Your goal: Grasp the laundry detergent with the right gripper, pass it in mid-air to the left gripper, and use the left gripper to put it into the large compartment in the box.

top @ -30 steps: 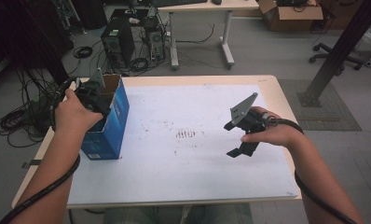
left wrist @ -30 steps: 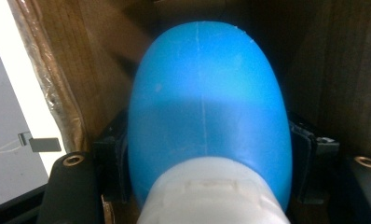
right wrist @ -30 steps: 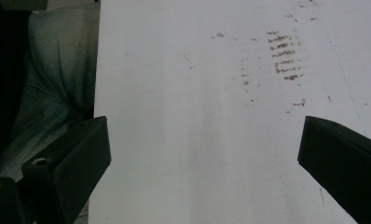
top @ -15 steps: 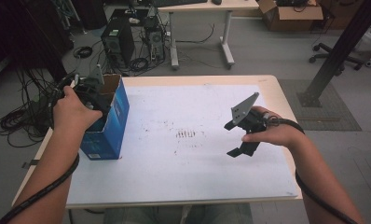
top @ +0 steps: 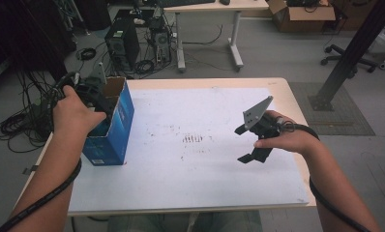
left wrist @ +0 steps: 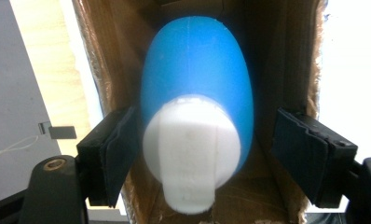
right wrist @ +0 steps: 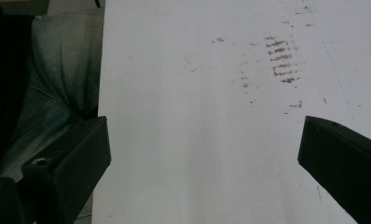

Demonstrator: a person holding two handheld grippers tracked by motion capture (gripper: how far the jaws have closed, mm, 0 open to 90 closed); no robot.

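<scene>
Cardboard lined the blue box (top: 111, 126) directly below the left gripper (left wrist: 204, 149), whose jaws had just been opening. The blue bottle (left wrist: 197, 84) with its white cap (left wrist: 190, 154) stood between the pads inside the box; the right-hand pad stood clear, so release appeared underway. Next, a straight lift clear of the box walls seemed required. The right gripper (right wrist: 202, 163) hung open and empty over the white table sheet (top: 195, 193), its faint brown marks (right wrist: 280, 60) just ahead.

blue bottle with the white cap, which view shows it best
The left gripper view: the blue bottle stands close up inside the cardboard box. In the high view the box walls hide it.
</scene>
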